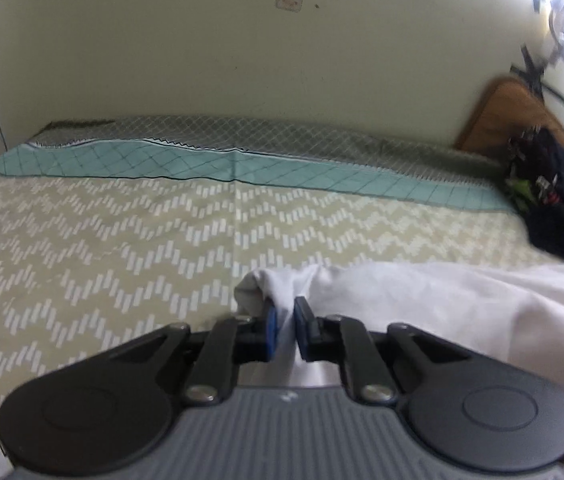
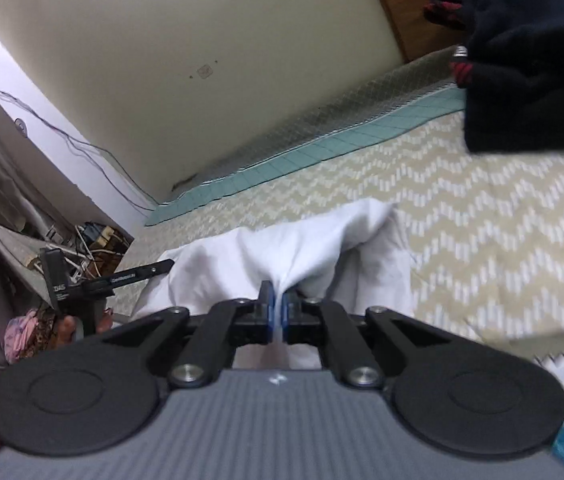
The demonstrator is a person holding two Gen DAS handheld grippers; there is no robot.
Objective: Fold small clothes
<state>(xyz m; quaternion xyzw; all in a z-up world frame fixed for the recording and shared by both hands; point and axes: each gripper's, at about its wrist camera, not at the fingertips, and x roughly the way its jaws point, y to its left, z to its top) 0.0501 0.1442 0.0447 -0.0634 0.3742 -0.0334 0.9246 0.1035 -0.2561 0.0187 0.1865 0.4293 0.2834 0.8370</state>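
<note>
The white garment (image 1: 422,300) is lying bunched and unfolded on the bed's zigzag-patterned cover (image 1: 101,232). The left claw (image 1: 285,326) and right claw (image 2: 279,312) are each pinching a fold of it, so folding looks barely begun.

white garment (image 1: 422,300): soft matt cloth, creased
bedspread (image 1: 101,240): woven cloth, matt, zigzag print
left gripper (image 1: 285,328): matt black plastic, blue pads, shiny metal rivets
headboard (image 1: 510,116), two o'clock: smooth brown wood
</note>
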